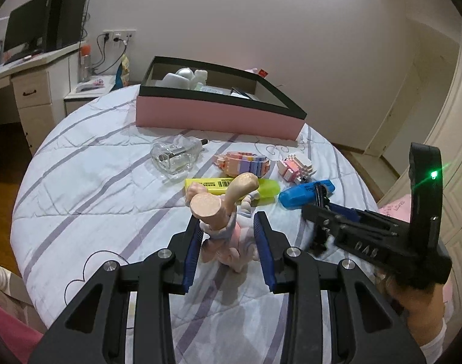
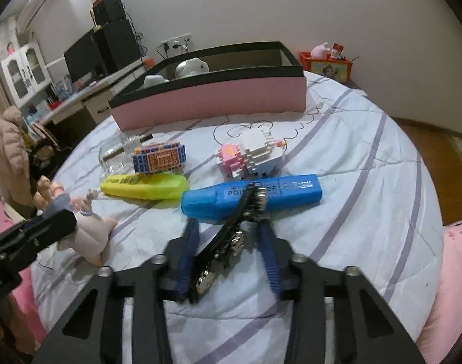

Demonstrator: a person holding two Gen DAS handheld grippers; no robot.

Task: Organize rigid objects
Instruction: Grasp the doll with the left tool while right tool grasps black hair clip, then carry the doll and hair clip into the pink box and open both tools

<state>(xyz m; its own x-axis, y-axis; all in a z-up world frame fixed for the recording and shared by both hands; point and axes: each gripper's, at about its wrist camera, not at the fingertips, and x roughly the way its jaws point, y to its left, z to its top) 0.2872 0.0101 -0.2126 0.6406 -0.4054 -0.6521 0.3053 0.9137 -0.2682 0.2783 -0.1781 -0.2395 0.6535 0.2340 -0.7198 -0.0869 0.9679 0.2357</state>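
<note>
Two grippers worked over the striped bedspread (image 1: 88, 188). The left gripper (image 1: 229, 242) had its jaws spread wide around a pink doll figure (image 1: 228, 227), apparently without pressing on it. The right gripper (image 2: 228, 242) also stood open, a black studded strap (image 2: 231, 233) lying slantwise between its fingers; whether it was gripped I could not tell. Just beyond lay a blue highlighter (image 2: 252, 197), a yellow highlighter (image 2: 146, 186) to its left, and the pink box (image 1: 219, 115) at the far side.

dark monitor (image 1: 25, 27), desk drawers (image 1: 31, 94), wall socket (image 1: 118, 35), perhaps a bottle (image 1: 85, 60)
</note>
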